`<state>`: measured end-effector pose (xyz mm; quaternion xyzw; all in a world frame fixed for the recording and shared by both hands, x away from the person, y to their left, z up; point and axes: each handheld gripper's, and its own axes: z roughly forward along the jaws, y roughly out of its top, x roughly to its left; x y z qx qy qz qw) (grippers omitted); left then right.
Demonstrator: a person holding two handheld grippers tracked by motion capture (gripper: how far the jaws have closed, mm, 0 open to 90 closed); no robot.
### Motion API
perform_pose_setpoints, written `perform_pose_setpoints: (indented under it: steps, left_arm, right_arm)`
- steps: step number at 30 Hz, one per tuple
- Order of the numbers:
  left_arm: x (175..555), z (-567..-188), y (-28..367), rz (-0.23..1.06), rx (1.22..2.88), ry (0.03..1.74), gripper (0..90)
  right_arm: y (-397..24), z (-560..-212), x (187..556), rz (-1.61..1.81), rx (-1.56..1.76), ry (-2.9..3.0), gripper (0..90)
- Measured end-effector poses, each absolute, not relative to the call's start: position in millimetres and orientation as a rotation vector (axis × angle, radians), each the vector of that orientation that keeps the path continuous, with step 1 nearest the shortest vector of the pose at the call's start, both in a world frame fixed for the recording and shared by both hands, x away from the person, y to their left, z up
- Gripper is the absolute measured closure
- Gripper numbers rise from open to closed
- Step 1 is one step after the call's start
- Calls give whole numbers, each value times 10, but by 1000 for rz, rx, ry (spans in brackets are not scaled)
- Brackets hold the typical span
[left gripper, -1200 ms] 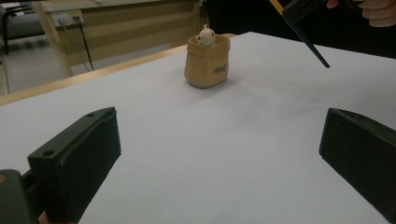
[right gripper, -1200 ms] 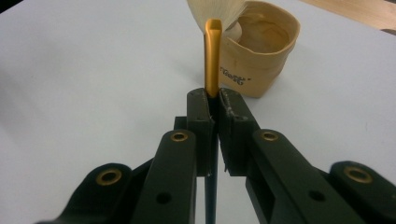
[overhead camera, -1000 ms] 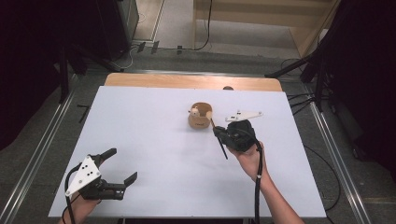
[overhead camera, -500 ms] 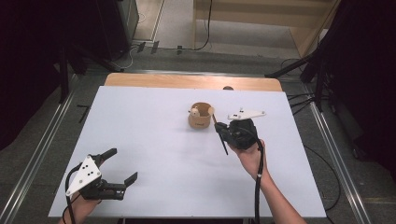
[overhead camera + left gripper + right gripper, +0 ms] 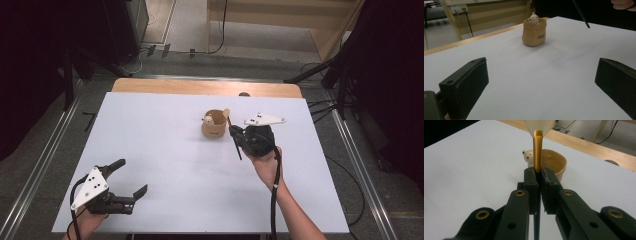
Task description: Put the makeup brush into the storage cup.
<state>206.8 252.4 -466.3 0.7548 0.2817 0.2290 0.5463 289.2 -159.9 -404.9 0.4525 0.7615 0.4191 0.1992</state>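
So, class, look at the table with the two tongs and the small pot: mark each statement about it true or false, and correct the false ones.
1. The right tongs are clamped on a brush. True.
2. The left tongs are shut. False: their jaws stand wide apart.
3. A little bear figure sits in the tan pot. True.
4. The pot lies tipped over. False: it stands upright.

grey floor (image 5: 190, 30), dark curtains (image 5: 45, 60)
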Motion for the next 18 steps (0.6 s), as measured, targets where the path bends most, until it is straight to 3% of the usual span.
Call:
perform_pose_setpoints:
  steps: [18]
  left_arm:
    - [2069,-4665,2523,540,1789,668,0]
  right_arm:
    - [-1637,-3951,2917,1232,1245,2038,847]
